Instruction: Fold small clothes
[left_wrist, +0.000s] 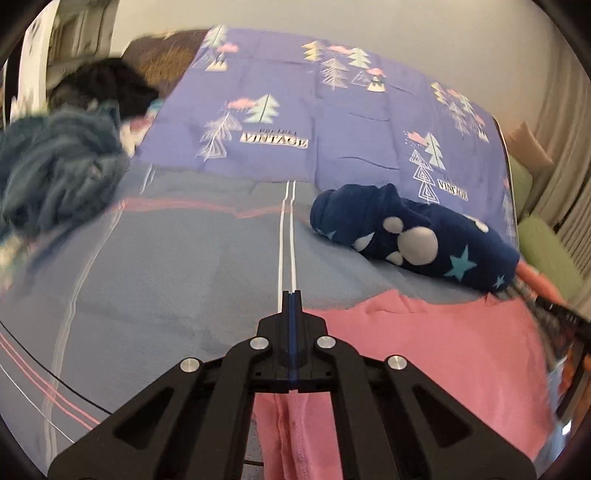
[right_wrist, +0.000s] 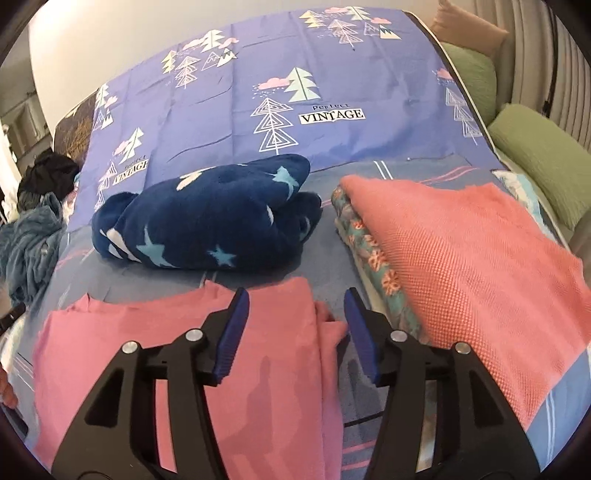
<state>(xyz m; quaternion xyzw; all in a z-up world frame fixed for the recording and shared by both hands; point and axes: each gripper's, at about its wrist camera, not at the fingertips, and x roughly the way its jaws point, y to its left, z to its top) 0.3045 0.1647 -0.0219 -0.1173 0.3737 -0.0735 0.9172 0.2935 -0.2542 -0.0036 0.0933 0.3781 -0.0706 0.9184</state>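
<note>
A pink garment (left_wrist: 424, 350) lies flat on the blue-grey blanket (left_wrist: 166, 277); it also shows in the right wrist view (right_wrist: 177, 343). My left gripper (left_wrist: 291, 295) is shut, with pink fabric hanging below its jaws; whether it pinches the cloth I cannot tell. My right gripper (right_wrist: 295, 299) is open, hovering over the garment's right edge. A folded navy fleece with stars and a paw print (left_wrist: 417, 236) lies just beyond the pink garment (right_wrist: 207, 218).
A folded stack with a coral knit on top (right_wrist: 461, 251) and a floral piece (right_wrist: 369, 254) sits at the right. A heap of teal and black clothes (left_wrist: 62, 155) lies at the left. Purple tree-print sheet (right_wrist: 295, 74) behind. Green cushions (right_wrist: 535, 147) at the right edge.
</note>
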